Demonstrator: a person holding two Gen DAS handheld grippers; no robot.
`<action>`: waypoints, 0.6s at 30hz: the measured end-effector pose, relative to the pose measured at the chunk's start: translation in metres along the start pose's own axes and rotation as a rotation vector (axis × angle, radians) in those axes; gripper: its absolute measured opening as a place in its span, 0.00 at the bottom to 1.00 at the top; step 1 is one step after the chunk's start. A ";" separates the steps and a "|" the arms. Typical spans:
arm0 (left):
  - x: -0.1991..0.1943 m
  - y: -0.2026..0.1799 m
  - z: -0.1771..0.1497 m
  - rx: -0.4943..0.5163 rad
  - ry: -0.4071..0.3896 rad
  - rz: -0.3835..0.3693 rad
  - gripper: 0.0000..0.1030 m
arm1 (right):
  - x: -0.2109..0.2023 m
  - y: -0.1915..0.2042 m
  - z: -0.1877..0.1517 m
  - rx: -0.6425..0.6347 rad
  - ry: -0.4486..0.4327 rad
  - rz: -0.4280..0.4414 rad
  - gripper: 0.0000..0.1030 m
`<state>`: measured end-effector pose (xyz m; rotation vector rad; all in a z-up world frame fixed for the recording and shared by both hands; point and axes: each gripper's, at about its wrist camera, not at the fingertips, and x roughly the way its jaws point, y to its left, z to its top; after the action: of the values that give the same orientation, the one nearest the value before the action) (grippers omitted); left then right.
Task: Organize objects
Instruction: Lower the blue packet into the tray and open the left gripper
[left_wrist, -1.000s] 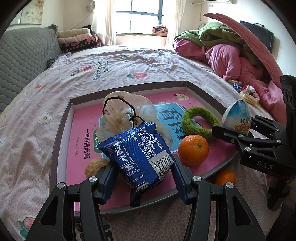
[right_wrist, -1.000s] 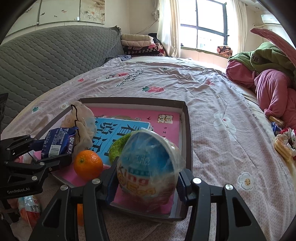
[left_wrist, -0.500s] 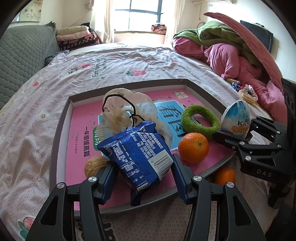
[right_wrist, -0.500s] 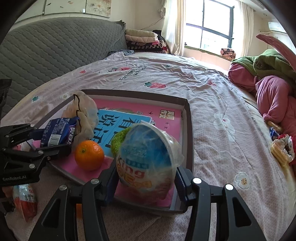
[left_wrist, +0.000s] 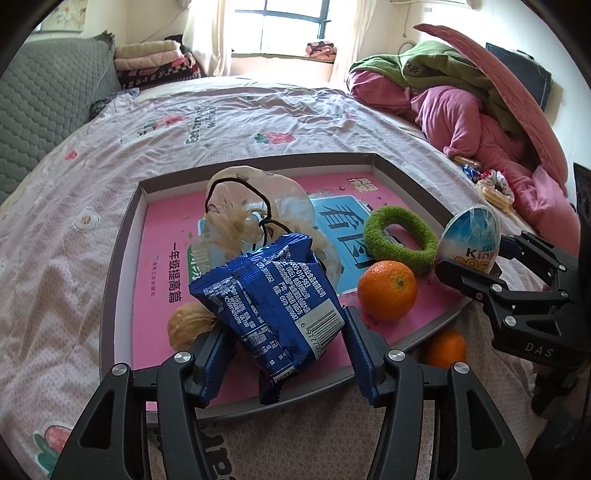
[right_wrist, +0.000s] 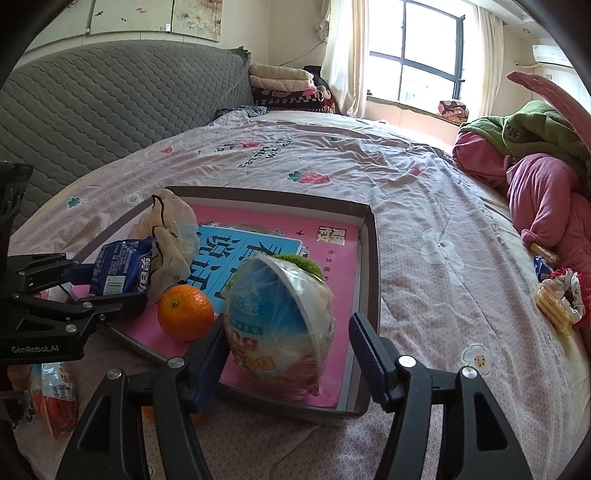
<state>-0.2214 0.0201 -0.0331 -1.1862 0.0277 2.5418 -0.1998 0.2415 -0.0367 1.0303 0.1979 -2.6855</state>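
A shallow grey tray (left_wrist: 122, 236) with a pink liner lies on the bed. My left gripper (left_wrist: 284, 354) is shut on a blue snack packet (left_wrist: 273, 295) and holds it over the tray's near edge. In the tray are a clear plastic bag (left_wrist: 251, 206), a walnut (left_wrist: 184, 328), an orange (left_wrist: 386, 290) and a green ring (left_wrist: 400, 236). My right gripper (right_wrist: 288, 354) has its jaws spread; the wrapped egg-shaped toy (right_wrist: 277, 321) leans on the left finger with a gap at the right finger, resting in the tray's corner (right_wrist: 365, 295).
A second orange (left_wrist: 445, 349) lies on the bed outside the tray's near right edge. A red snack packet (right_wrist: 55, 395) lies at the left. Snacks and a scrunchie (right_wrist: 557, 295) lie at the right by piled pink and green bedding (left_wrist: 461, 92).
The right gripper's jaws have opened, so the egg toy now sits loose in the tray corner. The left gripper still holds the blue packet, a little lower over the tray.
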 end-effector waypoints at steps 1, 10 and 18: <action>0.001 0.001 0.000 -0.005 0.001 -0.002 0.59 | -0.001 0.000 0.000 0.001 -0.002 -0.002 0.64; 0.002 0.002 0.000 -0.019 0.003 -0.008 0.61 | -0.006 -0.004 0.002 0.023 -0.021 0.011 0.64; -0.002 0.000 -0.001 -0.014 0.001 -0.001 0.66 | -0.011 -0.007 0.003 0.037 -0.044 0.018 0.64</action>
<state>-0.2195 0.0194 -0.0325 -1.1926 0.0090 2.5443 -0.1957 0.2492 -0.0262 0.9781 0.1304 -2.7021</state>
